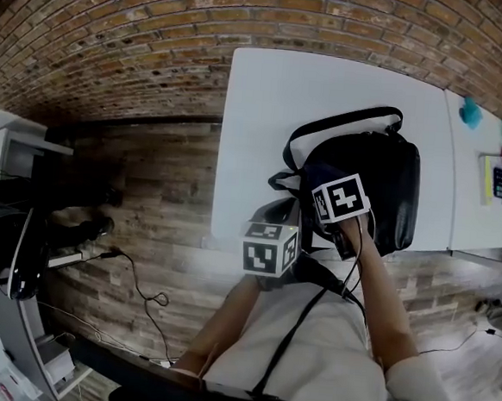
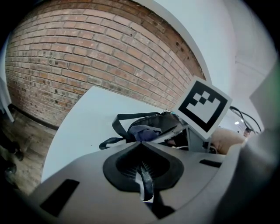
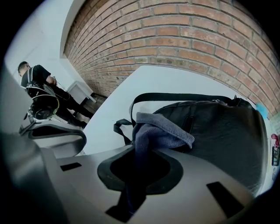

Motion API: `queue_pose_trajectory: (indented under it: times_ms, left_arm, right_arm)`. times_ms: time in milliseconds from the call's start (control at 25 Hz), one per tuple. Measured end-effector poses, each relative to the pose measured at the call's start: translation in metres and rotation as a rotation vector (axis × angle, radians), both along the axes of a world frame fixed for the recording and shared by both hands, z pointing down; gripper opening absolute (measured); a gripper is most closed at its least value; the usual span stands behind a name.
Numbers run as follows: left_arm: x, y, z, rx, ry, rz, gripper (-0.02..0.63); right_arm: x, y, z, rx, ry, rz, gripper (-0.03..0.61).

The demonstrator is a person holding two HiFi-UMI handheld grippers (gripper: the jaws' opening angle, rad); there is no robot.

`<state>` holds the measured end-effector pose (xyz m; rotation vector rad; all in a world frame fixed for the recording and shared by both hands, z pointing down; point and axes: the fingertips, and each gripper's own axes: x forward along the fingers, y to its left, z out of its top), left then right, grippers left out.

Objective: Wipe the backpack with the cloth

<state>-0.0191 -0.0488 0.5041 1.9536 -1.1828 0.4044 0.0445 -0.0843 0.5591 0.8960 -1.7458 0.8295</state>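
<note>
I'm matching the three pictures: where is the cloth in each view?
Head view: cloth dim, right of centre, on the backpack.
Left gripper view: centre, above the jaws, on the backpack.
Right gripper view: centre, clamped by the right gripper.
Shared landmark: the black backpack.

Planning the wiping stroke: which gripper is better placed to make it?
Right. The right gripper clamps the blue-grey terry cloth right over the black backpack; the left gripper only pinches a thin dark strap.
</note>
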Motion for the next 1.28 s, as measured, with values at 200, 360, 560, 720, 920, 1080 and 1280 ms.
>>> queue_pose_trajectory:
  times_ms: [200, 360, 560, 720, 920, 1080, 1280]
  left_arm:
    - [0.003, -0.001, 0.000, 0.006, 0.003, 0.003, 0.003]
    - [0.005, -0.003, 0.000, 0.006, 0.006, 0.002, 0.003]
    - [0.003, -0.003, 0.001, 0.002, 0.010, -0.006, 0.003]
    - [0.002, -0.005, 0.000, 0.003, 0.013, -0.016, 0.003]
    - [0.001, -0.006, 0.001, -0.001, 0.012, -0.019, 0.003]
    - [0.004, -0.005, 0.001, -0.001, 0.014, -0.017, 0.003]
    - [0.006, -0.008, -0.002, 0.011, 0.017, -0.025, 0.003]
  right_arm:
    - [0.000, 0.013, 0.001, -0.006, 0.011, -0.015, 0.038]
    - [0.001, 0.024, 0.001, -0.018, 0.028, -0.041, 0.038]
    - [0.000, 0.038, 0.002, -0.042, 0.032, -0.063, 0.038]
    - [-0.001, 0.052, 0.001, -0.073, 0.031, -0.084, 0.038]
    - [0.000, 0.072, 0.005, -0.108, 0.022, -0.098, 0.038]
    - [0.002, 0.082, 0.008, -0.127, 0.010, -0.098, 0.038]
    - [0.005, 0.078, -0.001, -0.124, -0.070, -0.046, 0.038]
